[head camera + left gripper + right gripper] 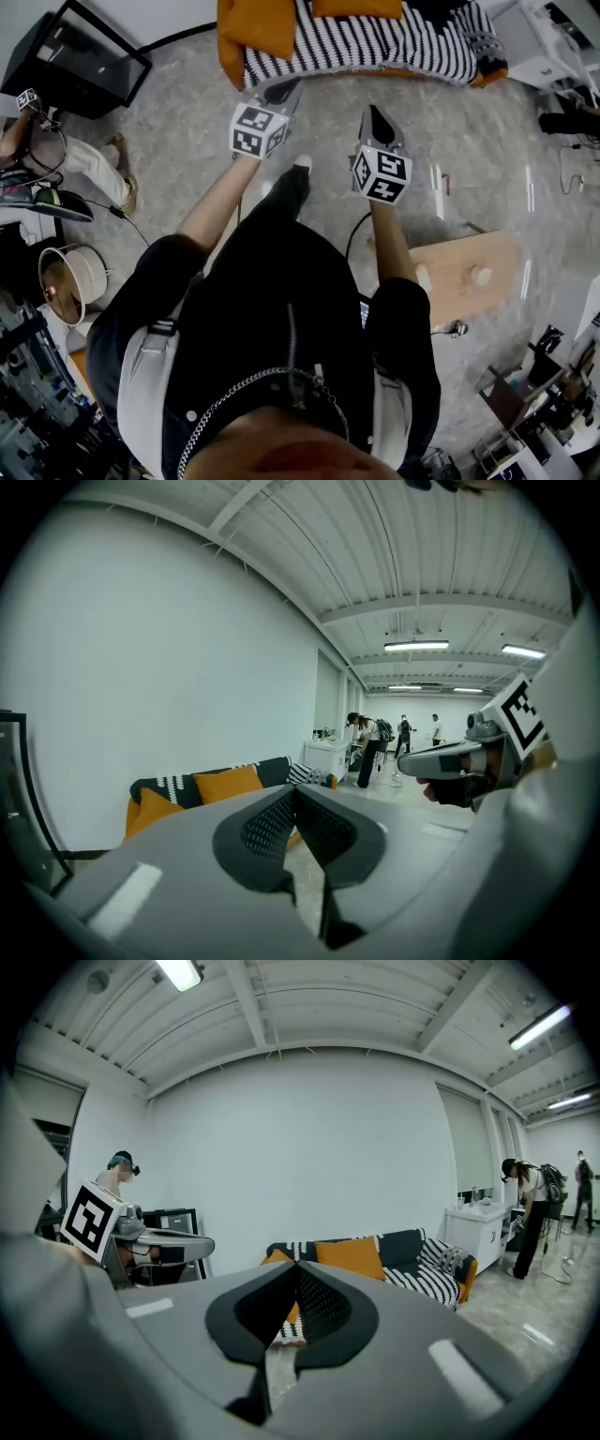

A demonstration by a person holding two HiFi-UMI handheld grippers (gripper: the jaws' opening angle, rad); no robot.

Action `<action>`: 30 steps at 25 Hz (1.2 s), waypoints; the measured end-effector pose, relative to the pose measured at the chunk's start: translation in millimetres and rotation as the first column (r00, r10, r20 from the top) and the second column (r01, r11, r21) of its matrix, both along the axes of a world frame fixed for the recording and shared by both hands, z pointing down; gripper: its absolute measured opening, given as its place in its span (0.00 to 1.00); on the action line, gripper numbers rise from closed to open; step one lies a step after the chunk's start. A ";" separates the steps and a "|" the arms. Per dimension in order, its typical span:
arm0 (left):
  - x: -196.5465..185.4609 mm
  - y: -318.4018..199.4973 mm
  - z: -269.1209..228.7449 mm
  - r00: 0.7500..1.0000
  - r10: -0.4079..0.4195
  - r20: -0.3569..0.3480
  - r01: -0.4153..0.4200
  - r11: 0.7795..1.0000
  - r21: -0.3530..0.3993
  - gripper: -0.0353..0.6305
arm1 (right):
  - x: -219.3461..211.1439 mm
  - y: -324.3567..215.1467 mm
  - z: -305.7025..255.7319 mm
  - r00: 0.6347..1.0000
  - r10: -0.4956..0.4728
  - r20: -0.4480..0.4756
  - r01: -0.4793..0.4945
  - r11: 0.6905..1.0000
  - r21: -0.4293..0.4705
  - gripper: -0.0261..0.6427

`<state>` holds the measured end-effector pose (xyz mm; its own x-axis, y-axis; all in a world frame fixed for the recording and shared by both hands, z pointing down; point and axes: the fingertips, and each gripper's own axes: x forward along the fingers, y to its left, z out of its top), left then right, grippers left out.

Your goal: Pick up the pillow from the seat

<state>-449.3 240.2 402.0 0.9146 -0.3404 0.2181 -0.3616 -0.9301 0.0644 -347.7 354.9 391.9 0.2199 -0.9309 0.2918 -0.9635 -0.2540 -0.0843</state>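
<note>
Your left gripper [281, 92] and right gripper [377, 114] are both clenched tight on nothing, side by side above the grey speckled floor [187, 122]. The orange square fabric pillow [350, 1257] leans on the black-and-white striped sofa [422, 1283] ahead, well apart from both

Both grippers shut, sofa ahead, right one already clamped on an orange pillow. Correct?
No. The right gripper is shut but empty: the right gripper view shows its jaws together on nothing, the orange pillow sitting on the sofa ahead. The left gripper is shut too.
</note>
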 end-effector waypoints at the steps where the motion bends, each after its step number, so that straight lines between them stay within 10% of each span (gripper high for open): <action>1: 9.1 -2.5 2.4 1.000 0.009 0.005 -0.009 1.000 -0.001 0.07 | 8.7 -1.5 2.4 1.000 0.009 0.004 -0.009 1.000 -0.003 0.04; 30: 209.5 -162.3 30.0 0.992 0.119 0.037 -0.117 0.992 -0.050 0.07 | 181.4 -142.2 15.3 0.998 0.067 0.001 -0.067 0.995 -0.080 0.04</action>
